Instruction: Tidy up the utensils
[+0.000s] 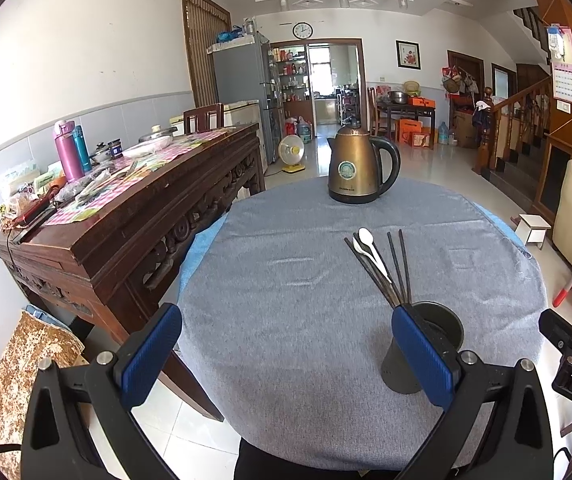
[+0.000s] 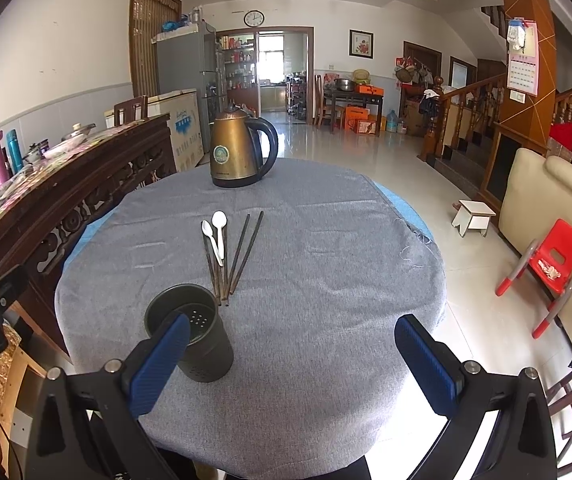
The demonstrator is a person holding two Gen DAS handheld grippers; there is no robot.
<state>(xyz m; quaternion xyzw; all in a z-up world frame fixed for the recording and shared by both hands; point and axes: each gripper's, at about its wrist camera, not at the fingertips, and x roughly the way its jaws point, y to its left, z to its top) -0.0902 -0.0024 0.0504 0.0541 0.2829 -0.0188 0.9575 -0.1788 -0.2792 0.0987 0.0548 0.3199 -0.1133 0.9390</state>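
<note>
We hold both tongs spread wide and empty above the near edge of the cloth-covered counter (image 2: 326,320). The chopsticks (image 2: 241,256) and two white spoons (image 2: 215,232) lie fanned just beyond the dark perforated holder (image 2: 195,340), long axes running away from us. They sit ahead-left of the right tongs (image 2: 298,364) and ahead-right of the left tongs (image 1: 286,356), roughly equally near.

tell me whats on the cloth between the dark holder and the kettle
Chopsticks and two white spoons, loose, between holder and kettle; right wrist view shows it.
</note>
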